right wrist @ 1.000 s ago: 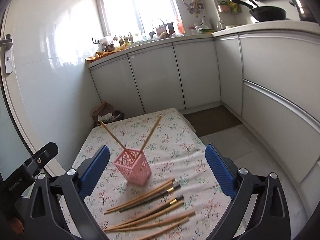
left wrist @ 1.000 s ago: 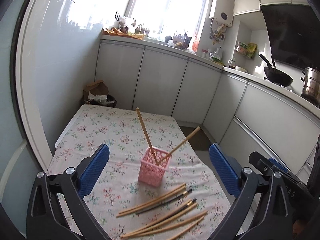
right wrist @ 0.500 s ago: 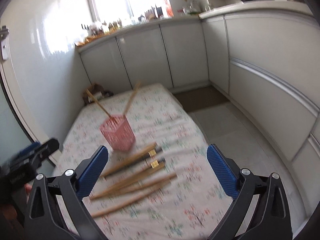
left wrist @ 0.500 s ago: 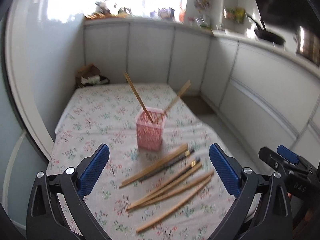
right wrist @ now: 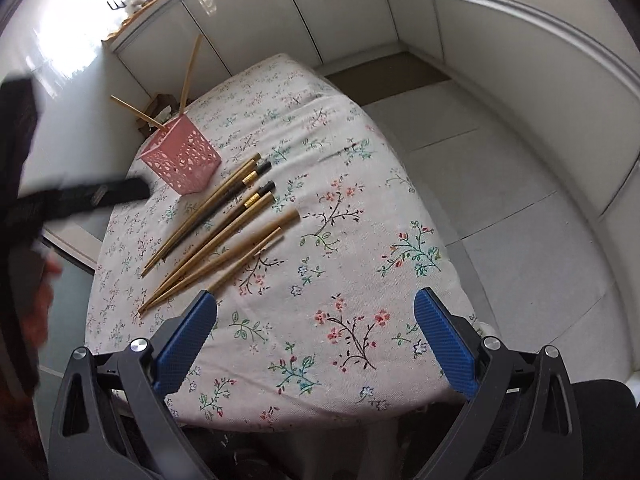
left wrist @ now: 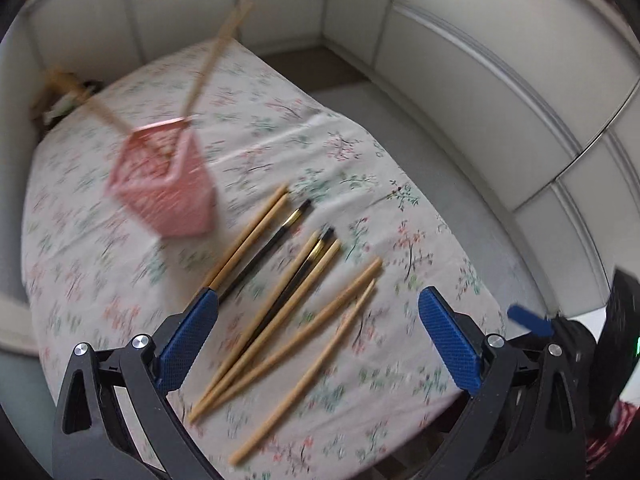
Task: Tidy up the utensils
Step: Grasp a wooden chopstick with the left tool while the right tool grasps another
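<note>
loose chopsticks (left wrist: 280,304) beneath left tool (left wrist: 318,338), spread wide

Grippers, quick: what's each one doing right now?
Left gripper: open, holding nothing, over the loose chopsticks.
Right gripper: open, holding nothing.

chopsticks (right wrist: 224,224) on table (right wrist: 360,240), perhaps touching holder (right wrist: 182,160)

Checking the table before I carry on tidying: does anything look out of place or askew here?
Yes. Most chopsticks lie loose and fanned out on the floral tablecloth beside the pink holder, rather than in it. Only two stand inside, leaning apart at wide angles. Nothing looks spilled or broken. Both tongs, left and right, are open and empty.
</note>
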`<state>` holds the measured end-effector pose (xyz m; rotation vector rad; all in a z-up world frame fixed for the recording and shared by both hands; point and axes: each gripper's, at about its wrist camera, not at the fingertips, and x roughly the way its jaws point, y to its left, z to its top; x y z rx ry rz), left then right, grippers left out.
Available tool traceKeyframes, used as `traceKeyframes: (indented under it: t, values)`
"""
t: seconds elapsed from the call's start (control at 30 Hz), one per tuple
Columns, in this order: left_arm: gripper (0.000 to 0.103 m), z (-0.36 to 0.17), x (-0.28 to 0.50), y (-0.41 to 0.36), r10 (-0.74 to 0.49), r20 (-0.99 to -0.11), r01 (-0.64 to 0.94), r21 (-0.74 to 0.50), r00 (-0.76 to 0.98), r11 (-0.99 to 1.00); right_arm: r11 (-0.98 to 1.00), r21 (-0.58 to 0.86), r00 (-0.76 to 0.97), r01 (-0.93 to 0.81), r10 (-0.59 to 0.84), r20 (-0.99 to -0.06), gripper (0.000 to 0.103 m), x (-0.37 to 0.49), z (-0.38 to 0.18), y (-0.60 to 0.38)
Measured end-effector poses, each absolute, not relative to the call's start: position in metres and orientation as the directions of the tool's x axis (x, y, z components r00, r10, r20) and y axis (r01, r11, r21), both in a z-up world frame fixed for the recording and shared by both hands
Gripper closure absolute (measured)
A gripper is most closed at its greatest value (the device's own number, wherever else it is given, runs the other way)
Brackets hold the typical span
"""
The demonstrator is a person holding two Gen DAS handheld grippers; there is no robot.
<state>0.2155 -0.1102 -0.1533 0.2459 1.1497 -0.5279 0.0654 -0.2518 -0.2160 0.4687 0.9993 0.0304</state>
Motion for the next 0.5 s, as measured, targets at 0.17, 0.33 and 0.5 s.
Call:
traceKeyframes:
  t: [0.17, 0.33, 0.5]
  values:
    - [0.015, -0.192, 0.251, -0.158, -0.159, -0.981, 0.599, -0.061, 0.112, 0.798, 0.865, 0.452, 0.526, 0.217, 0.287, -0.801, 0.007, 0.075, -0.226, -0.268]
    - [0.053, -0.227, 0.245, -0.175, -0.053, -0.999, 0.701, -0.046, -0.013, 0.711, 0.784, 0.544, 0.485, 0.298, 0.367, -0.794, 0.007, 0.079, -0.244, -0.288]
    - [0.069, -0.242, 0.234, -0.186, -0.011, -1.000, 0.761, -0.028, -0.028, 0.648, 0.761, 0.559, 0.480, 0.328, 0.376, -0.793, 0.007, 0.079, -0.249, -0.293]
